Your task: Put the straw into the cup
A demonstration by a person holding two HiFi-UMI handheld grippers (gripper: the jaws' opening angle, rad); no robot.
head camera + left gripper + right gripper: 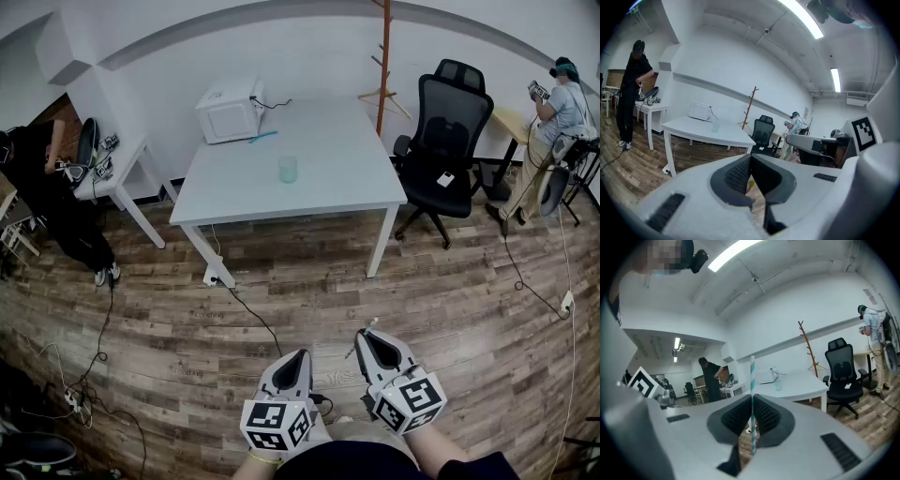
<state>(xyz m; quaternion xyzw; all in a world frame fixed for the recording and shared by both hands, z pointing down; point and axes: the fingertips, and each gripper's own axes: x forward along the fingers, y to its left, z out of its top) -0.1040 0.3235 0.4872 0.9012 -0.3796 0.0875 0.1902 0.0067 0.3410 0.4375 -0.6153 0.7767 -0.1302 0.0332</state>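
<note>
Right gripper (751, 398) with jaws pressed onto a straw (752, 375), as its own view shows. The straw's long axis runs straight up and down that view: one end rises clear above the jaw tips, while the other passes down between the dark ribbed pads. The straw is thin and straight, banded in teal and white. Left gripper (751, 161) with jaws brought together at the tips and nothing between them. In the head view both grippers are held low and close to the body, side by side and just apart, the left gripper (298, 361) and right gripper (371, 339) each pointing forward over a wooden floor (309, 300), marker cubes nearest the person and forearms entering from the bottom edge. The cup (288, 169), clear and pale green, stands upright near the middle of a white table (337, 192), well apart from both grippers. A microwave (230, 110) sits at the table's far left corner.
</note>
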